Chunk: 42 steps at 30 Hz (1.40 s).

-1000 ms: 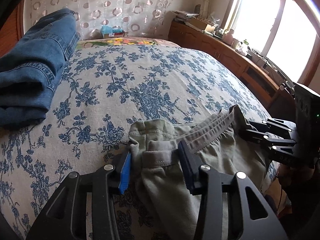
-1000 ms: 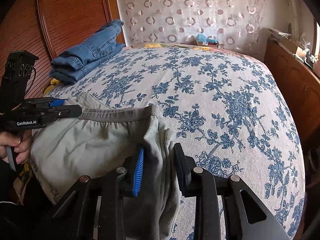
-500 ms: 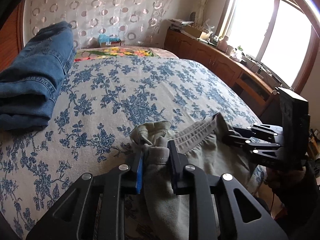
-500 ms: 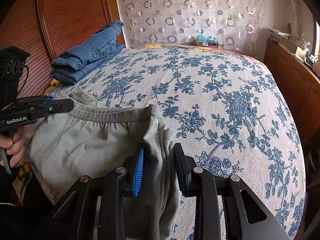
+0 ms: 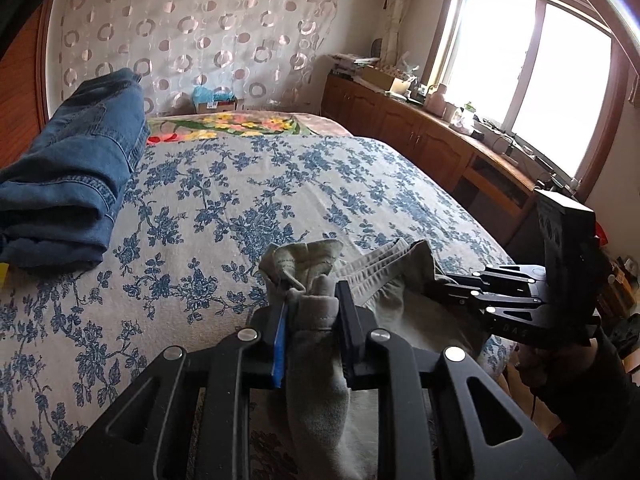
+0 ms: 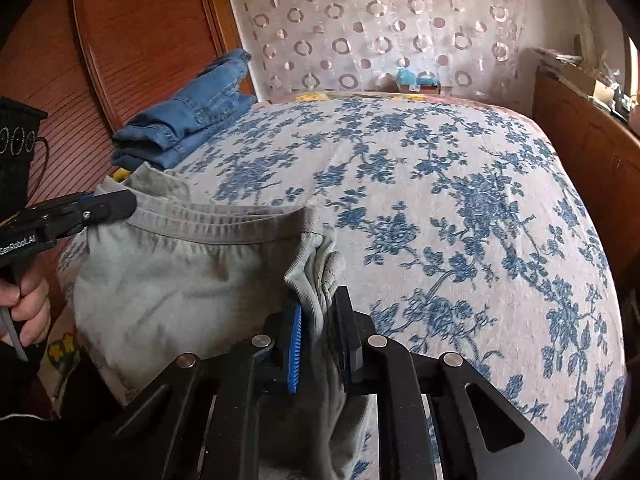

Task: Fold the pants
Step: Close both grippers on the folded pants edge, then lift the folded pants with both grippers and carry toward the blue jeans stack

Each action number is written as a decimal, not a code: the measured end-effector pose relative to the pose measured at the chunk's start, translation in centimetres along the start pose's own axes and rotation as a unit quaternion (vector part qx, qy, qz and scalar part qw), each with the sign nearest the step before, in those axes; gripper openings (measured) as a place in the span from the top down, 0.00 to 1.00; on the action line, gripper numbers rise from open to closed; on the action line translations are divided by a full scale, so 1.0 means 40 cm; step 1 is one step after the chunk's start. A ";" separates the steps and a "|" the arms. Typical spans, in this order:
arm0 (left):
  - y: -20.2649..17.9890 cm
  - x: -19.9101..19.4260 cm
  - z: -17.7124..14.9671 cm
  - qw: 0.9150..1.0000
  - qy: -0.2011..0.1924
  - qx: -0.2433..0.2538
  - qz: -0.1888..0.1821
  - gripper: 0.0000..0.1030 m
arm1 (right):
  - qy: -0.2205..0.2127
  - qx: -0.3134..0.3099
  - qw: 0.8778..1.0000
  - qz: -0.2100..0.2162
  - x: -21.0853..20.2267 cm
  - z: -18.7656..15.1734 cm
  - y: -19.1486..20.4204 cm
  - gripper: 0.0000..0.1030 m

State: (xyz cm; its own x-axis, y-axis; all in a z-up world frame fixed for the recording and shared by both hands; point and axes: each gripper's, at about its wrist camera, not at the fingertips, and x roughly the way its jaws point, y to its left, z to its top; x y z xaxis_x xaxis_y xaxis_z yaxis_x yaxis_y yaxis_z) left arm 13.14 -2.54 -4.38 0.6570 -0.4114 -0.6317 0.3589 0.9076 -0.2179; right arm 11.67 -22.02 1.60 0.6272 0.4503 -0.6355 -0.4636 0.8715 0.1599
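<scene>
A wide stretch of floral bedspread is left open, bounded by wooden cabinets and folded jeans. Soft grey pants are draped over the near edge, the waistband bunched and clamped in the left gripper; the right gripper is closing on the other corner.

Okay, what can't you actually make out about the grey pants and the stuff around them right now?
- Grey pants legs: cut off by the bottom edge behind the left gripper; likewise under the right gripper, whose jaws are closing on the waistband.
- Clutter on the cabinet: too small, glare from the window.
- Folded jeans: how many, unclear.
</scene>
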 end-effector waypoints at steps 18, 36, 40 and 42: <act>-0.059 -0.111 0.027 0.999 -0.046 0.018 0.000 0.80 | -0.050 -0.008 0.999 0.008 -0.121 0.006 0.034 0.87; -0.051 -0.164 0.165 0.995 -0.092 0.027 0.018 0.80 | -0.108 -0.059 0.992 0.005 -0.192 0.159 0.032 0.87; -0.044 -0.165 0.197 0.994 -0.100 0.030 0.024 0.80 | -0.120 -0.071 0.990 0.003 -0.186 0.195 0.020 0.87; -0.039 -0.168 0.213 0.994 -0.103 0.032 0.028 0.80 | -0.126 -0.076 0.989 0.003 -0.181 0.215 0.017 0.87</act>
State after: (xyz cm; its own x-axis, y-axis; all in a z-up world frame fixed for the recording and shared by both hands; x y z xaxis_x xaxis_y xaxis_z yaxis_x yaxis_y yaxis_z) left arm 13.79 -1.92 6.54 0.7969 -0.3743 -0.4742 0.3544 0.9253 -0.1349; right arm 12.19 -23.01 12.83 0.7515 0.5056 -0.4238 -0.5443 0.8382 0.0348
